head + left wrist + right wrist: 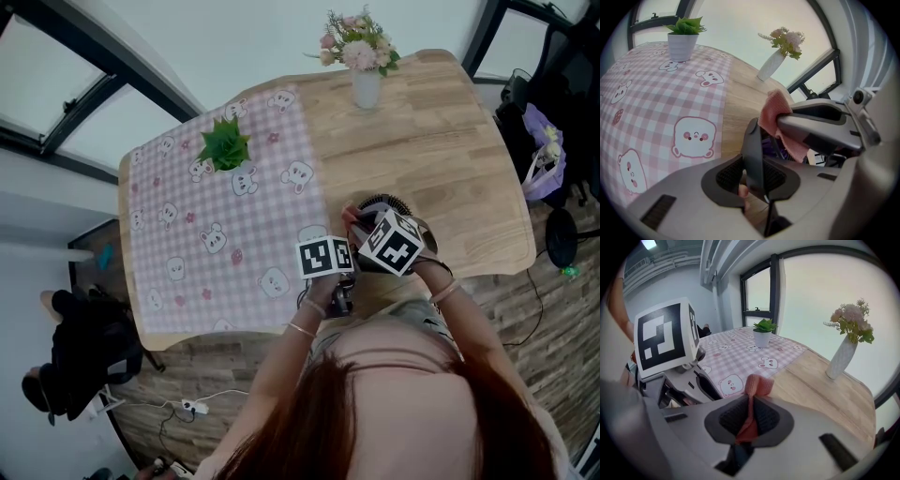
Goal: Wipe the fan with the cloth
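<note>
Now the right gripper (750,416) is clenched on the pink cloth (757,385), which stands folded between its jaws. The left gripper (752,173) is closed on a dark flat part of the fan (380,204), with the cloth just beside it. The fan is over the bare wood at the near edge of the table (450,169), next to a checked tablecloth (216,216). Farther off stand a plant (225,145) and a vase (366,89). Dark-framed windows (761,291) surround the room, and cables lie on the floor (525,309).
</note>
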`<move>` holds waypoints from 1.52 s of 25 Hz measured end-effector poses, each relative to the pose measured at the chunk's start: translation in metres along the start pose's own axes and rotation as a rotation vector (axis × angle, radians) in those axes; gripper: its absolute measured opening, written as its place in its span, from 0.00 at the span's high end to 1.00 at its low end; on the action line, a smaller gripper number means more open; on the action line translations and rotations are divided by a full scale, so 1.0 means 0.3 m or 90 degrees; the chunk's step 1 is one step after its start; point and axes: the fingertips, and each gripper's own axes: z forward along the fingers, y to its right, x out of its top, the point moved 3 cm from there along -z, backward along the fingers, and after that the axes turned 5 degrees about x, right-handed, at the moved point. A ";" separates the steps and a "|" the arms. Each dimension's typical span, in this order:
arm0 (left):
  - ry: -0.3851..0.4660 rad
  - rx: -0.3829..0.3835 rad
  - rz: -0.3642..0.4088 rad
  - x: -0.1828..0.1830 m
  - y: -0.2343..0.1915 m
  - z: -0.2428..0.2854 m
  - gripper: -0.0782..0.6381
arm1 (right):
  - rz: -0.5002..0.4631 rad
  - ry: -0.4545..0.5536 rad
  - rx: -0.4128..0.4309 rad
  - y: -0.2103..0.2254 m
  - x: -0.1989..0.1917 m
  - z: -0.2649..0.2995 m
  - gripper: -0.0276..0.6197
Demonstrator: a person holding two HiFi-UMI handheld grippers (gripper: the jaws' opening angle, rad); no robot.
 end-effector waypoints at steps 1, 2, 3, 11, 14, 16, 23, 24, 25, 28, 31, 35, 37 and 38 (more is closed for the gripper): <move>0.000 0.000 0.000 0.000 0.000 0.000 0.76 | 0.001 0.002 -0.001 0.003 0.000 -0.001 0.91; 0.000 0.000 0.000 0.000 0.001 0.000 0.76 | 0.003 0.003 -0.003 0.008 0.001 -0.001 0.91; -0.001 0.001 0.000 0.001 0.001 0.000 0.76 | 0.005 0.006 -0.007 0.014 0.002 -0.002 0.91; -0.003 0.006 -0.005 -0.001 0.003 0.001 0.76 | 0.017 0.012 -0.020 0.058 0.001 -0.008 0.91; -0.003 0.007 -0.006 -0.001 0.001 0.002 0.76 | 0.018 0.014 -0.021 0.065 0.001 -0.006 0.91; -0.003 0.007 -0.009 0.000 0.001 0.001 0.76 | 0.020 0.015 -0.024 0.072 0.002 -0.009 0.91; -0.001 0.013 -0.021 0.000 -0.001 0.000 0.76 | 0.039 0.020 -0.046 0.116 -0.007 -0.024 0.92; 0.000 0.013 -0.021 -0.001 -0.001 0.000 0.76 | 0.040 0.021 -0.048 0.121 -0.011 -0.028 0.92; 0.000 0.013 -0.021 -0.001 0.000 0.000 0.76 | 0.042 0.022 -0.049 0.125 -0.014 -0.031 0.92; 0.000 0.013 -0.022 -0.001 -0.001 0.000 0.76 | 0.050 0.026 -0.054 0.136 -0.022 -0.042 0.92; -0.001 0.012 -0.024 -0.003 0.000 0.000 0.76 | 0.058 0.028 -0.062 0.150 -0.033 -0.051 0.92; 0.000 0.013 -0.025 0.000 -0.001 0.002 0.76 | 0.067 0.029 -0.067 0.168 -0.043 -0.059 0.92; 0.001 0.013 -0.025 -0.001 0.000 0.003 0.76 | 0.072 0.029 -0.070 0.172 -0.050 -0.064 0.92; 0.001 0.013 -0.025 -0.002 0.000 0.002 0.76 | 0.074 0.029 -0.072 0.174 -0.053 -0.066 0.92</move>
